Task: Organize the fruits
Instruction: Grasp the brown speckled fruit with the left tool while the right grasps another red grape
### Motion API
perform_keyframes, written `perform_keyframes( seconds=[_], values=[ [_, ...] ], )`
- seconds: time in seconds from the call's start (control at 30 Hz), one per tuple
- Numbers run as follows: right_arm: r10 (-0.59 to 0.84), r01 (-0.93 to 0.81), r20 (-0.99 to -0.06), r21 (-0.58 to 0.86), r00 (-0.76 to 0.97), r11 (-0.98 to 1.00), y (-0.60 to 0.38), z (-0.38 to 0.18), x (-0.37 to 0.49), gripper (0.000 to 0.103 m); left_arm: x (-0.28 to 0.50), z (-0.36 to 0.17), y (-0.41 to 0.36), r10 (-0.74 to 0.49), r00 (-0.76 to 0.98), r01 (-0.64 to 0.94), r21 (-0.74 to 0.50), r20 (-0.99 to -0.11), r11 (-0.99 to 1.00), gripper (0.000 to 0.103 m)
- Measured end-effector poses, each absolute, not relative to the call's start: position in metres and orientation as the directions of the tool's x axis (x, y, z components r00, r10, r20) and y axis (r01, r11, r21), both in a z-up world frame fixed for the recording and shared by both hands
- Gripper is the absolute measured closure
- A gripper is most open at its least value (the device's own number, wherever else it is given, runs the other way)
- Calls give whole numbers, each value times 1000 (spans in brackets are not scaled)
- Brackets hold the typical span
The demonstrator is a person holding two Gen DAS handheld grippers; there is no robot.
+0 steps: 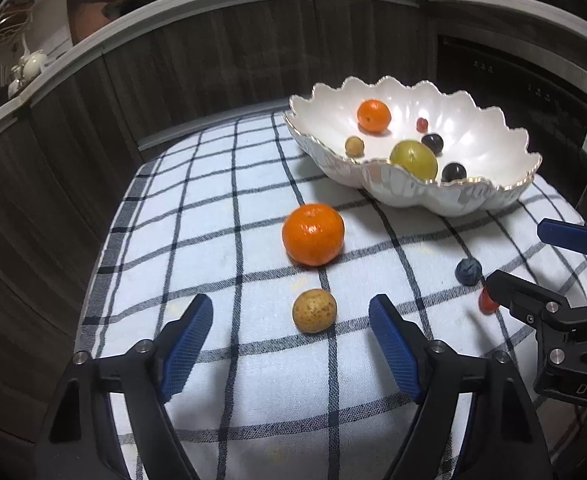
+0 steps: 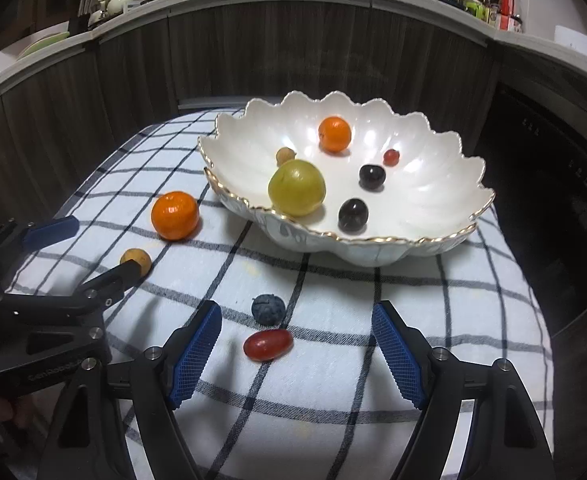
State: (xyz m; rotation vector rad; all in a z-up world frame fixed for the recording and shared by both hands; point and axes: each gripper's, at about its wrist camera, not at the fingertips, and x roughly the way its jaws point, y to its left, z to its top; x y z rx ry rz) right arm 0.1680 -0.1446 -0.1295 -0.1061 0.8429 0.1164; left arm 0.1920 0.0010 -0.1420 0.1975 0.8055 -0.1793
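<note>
I see my left tongs spread wide above the checked cloth on the worktop, with nothing between the blue pads. A small tan fruit lies just beyond their tips, between the two fingers but not touched. Farther, a mandarin sits on the cloth, apart from the tan fruit.

My right tongs are also spread and pinch nothing. Between their tips lies a red grape, touched by neither pad, and just behind it a blueberry.

The white scalloped bowl stands at the far right of the cloth. Inside it I count a smaller mandarin, a green round fruit near the front rim, two dark grapes, one small red grape and a little tan fruit. All are lying loose and apart, except the tan one, which is just beside the green fruit.
</note>
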Motion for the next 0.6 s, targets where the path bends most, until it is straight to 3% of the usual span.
perform_keyframes(
  seconds=[0.53,0.6],
  values=[
    [113,-191,-777,-9,620,982,-139,-147,171,26,211,-162,-3,-135,600,273,44,-789,961,51],
    [121,-197,-781,-2,613,980,-139,-148,172,34,212,-163,-4,-138,597,275,40,-790,961,52]
  ],
)
